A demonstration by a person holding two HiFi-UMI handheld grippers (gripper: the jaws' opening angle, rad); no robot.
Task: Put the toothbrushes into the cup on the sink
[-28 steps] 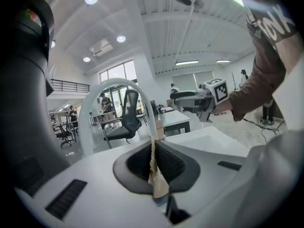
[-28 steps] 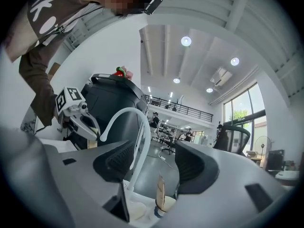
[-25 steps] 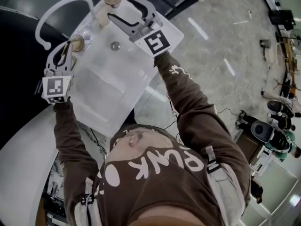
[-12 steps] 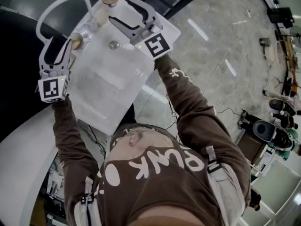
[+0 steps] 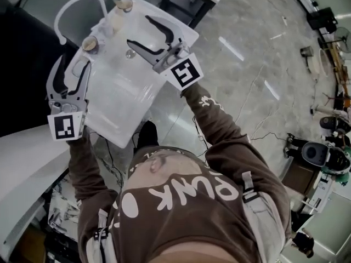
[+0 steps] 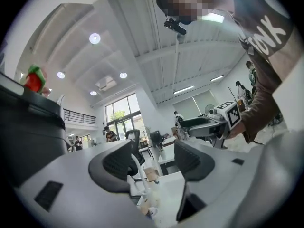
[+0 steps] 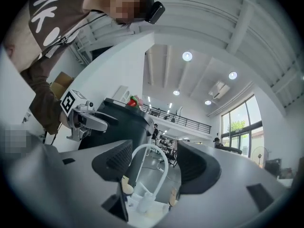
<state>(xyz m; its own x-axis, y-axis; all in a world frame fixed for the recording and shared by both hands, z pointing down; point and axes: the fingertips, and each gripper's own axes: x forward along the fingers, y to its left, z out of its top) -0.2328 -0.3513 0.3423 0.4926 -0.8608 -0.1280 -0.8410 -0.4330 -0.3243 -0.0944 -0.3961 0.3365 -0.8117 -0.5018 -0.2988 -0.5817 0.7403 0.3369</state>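
Below the person's head, a white sink (image 5: 118, 100) stands on a grey floor (image 5: 247, 64), with a curved white faucet (image 5: 70, 3) at its far left corner. Both grippers are held over it. The left gripper (image 5: 73, 64) hangs at the sink's left edge, and the right gripper (image 5: 138, 30) is over the basin's far end. Each has just been opening its jaws, which now stand wide apart with nothing gripped. Only the faucet and the cups show beyond the gaps in the gripper views. Two cups sit on the sink's far rim. The near cup (image 5: 89, 43) is just beside the faucet's foot and close ahead of the left gripper. The far cup (image 5: 125, 4) is at the far corner. The toothbrushes are too small to make out, so I cannot tell whether they stand in either cup.
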